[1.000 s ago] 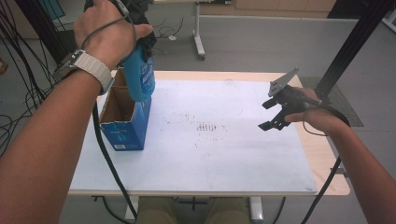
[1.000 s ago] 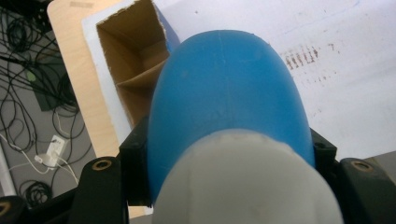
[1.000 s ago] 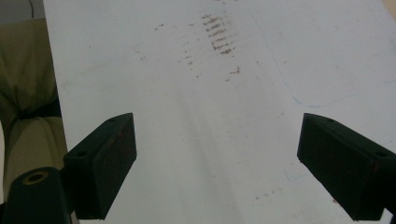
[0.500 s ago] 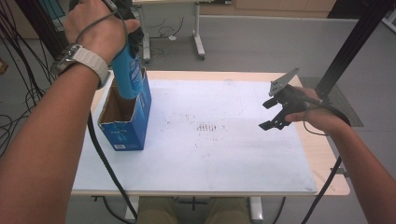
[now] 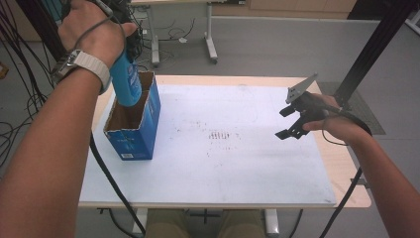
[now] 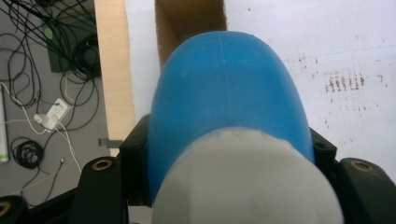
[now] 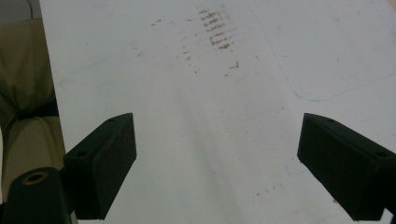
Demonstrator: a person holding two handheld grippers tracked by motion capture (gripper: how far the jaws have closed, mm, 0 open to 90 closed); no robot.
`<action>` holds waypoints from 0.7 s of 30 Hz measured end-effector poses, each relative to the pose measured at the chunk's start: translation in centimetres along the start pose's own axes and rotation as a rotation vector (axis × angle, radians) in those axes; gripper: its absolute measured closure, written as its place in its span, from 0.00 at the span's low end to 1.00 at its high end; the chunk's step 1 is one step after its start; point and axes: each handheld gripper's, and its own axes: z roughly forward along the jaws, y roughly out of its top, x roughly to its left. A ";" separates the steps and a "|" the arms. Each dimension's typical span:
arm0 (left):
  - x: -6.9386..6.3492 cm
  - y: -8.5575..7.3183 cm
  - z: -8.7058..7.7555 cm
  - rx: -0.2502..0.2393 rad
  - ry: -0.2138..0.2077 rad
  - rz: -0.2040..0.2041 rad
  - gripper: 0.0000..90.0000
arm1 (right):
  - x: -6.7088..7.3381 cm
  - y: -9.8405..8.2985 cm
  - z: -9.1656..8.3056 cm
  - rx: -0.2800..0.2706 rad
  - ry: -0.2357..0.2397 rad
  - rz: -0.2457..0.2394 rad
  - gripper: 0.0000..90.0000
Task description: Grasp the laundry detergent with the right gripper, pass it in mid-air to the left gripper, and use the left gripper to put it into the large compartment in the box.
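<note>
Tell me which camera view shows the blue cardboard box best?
The high view: the blue box stands whole on the white table, open top visible, with the blue bottle above it. The left gripper view shows a strip of its inside behind the bottle.

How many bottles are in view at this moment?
1: a blue bottle clamped in the left gripper, held above the open blue carton at the table's left. More could lie hidden inside the carton.

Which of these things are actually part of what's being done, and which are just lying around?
In use:
- blue bottle, clamped in the left gripper
- open blue box under the bottle

Lying about:
- right gripper, open, holding nothing
- white mat with reddish marks
- cables on the floor
</note>
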 end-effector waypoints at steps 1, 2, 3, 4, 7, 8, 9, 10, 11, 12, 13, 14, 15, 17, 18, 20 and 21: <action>0.1 0.0 0.2 0.002 0.000 -0.006 0.42 | 0.0 0.0 0.0 0.001 0.000 0.001 0.13; 0.3 0.0 0.3 0.003 0.001 -0.009 0.42 | 0.0 0.0 0.0 0.002 -0.001 0.001 0.13; 0.4 0.0 0.5 0.003 0.002 -0.011 0.42 | 0.0 0.0 0.1 0.002 0.000 0.000 0.13; 0.5 0.0 0.7 0.007 0.003 -0.014 0.42 | 0.0 0.0 0.1 0.003 0.001 0.002 0.13; 0.9 0.0 1.2 0.009 0.006 -0.023 0.42 | -0.1 0.0 0.2 0.005 0.002 0.003 0.13; 1.0 0.0 1.4 0.011 0.006 -0.024 0.42 | -0.1 -0.1 0.2 0.006 0.001 0.004 0.13; 1.1 -0.1 1.6 0.012 0.006 -0.028 0.42 | -0.1 -0.1 0.2 0.007 0.001 0.007 0.13; 1.2 -0.1 1.8 0.013 0.006 -0.028 0.42 | -0.1 -0.1 0.3 0.006 0.002 0.006 0.13; 1.2 -0.1 1.9 0.014 0.006 -0.027 0.42 | -0.1 -0.1 0.3 0.007 0.002 0.006 0.13; 1.2 -0.1 2.1 0.013 0.005 -0.029 0.42 | -0.1 -0.1 0.3 0.007 0.002 0.006 0.13; 1.3 -0.1 2.3 0.015 0.005 -0.028 0.42 | -0.1 -0.1 0.4 0.007 0.002 0.007 0.13; 1.3 -0.1 2.5 0.018 0.003 -0.029 0.42 | -0.1 -0.1 0.4 0.008 0.002 0.008 0.13; 1.3 -0.1 2.6 0.019 0.002 -0.030 0.42 | -0.2 -0.1 0.4 0.006 0.002 0.008 0.13; 1.3 -0.1 3.0 0.018 0.000 -0.029 0.42 | -0.2 -0.2 0.4 0.009 0.001 0.012 0.13; 1.4 -0.1 3.1 0.021 -0.001 -0.028 0.42 | -0.2 -0.2 0.4 0.008 0.000 0.012 0.13; 1.4 -0.1 3.4 0.021 -0.001 -0.029 0.42 | -0.2 -0.2 0.4 0.009 0.000 0.015 0.13; 1.4 0.0 3.6 0.023 0.001 -0.027 0.42 | -0.2 -0.3 0.4 0.006 0.001 0.017 0.13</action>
